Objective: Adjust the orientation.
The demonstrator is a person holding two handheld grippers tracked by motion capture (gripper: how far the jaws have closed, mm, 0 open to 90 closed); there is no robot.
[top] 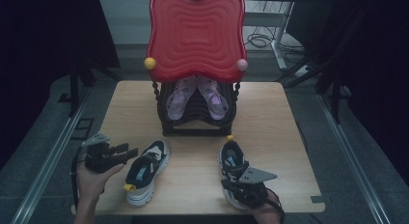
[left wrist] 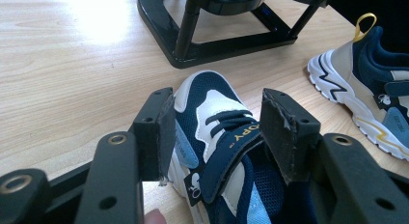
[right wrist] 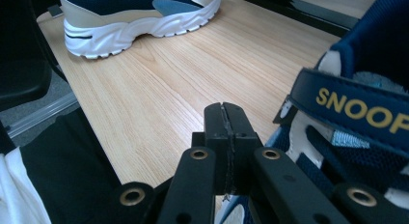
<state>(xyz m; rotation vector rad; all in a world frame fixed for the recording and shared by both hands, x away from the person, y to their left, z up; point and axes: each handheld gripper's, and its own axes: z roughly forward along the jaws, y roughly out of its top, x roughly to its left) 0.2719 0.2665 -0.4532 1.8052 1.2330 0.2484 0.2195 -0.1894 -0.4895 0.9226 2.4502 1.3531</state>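
left claw [left wrist: 214, 132] spread, straddling left sneaker [top: 144, 171] on counter [top: 193, 180], no pinch | right claw [right wrist: 225, 125] pressed together, empty, beside right sneaker [top: 234, 166] | step: pre-grasp | next: likely close left, lift toward shoe rack [top: 197, 118]

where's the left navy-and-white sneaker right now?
High view: the left navy-and-white sneaker lies front-left on the wooden table, beside the left gripper, toe toward the black rack. In the left gripper view it sits between open jaws.
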